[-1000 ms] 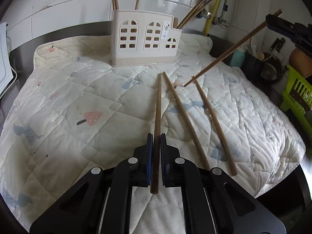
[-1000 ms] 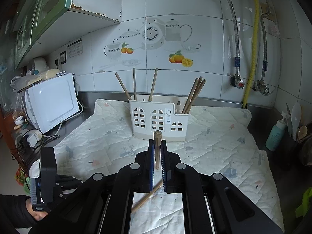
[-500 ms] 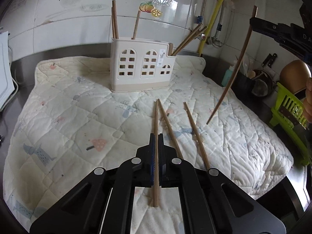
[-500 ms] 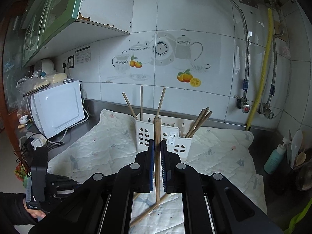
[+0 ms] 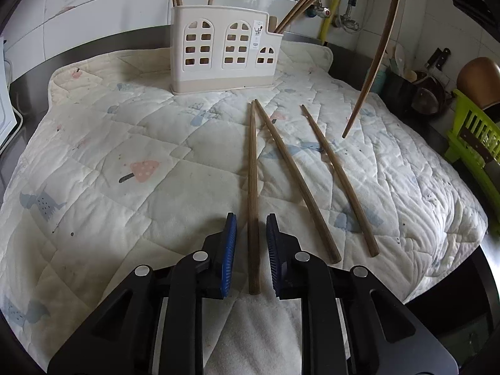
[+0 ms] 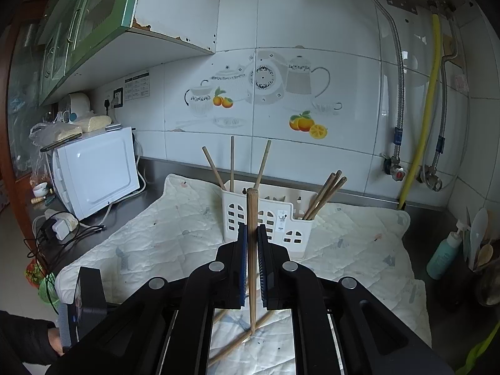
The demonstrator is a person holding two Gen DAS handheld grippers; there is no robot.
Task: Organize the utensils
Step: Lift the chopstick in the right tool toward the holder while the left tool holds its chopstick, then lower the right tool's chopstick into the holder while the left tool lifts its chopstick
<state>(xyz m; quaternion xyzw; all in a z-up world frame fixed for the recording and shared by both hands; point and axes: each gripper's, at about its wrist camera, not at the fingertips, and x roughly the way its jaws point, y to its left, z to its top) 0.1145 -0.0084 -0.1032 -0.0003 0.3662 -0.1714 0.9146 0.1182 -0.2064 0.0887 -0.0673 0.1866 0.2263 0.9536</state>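
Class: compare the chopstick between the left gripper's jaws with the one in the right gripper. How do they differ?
The left chopstick lies flat on the quilt; the right chopstick stands nearly upright in the air. The left gripper has jaws apart, not pressing it; the right gripper clamps its one. Both are brown wooden sticks.

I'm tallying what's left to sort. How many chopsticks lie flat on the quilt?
3. One lies between the left gripper's parted fingers, untouched; a second angles right of it; a third lies farthest right. More may be hidden under the gripper.
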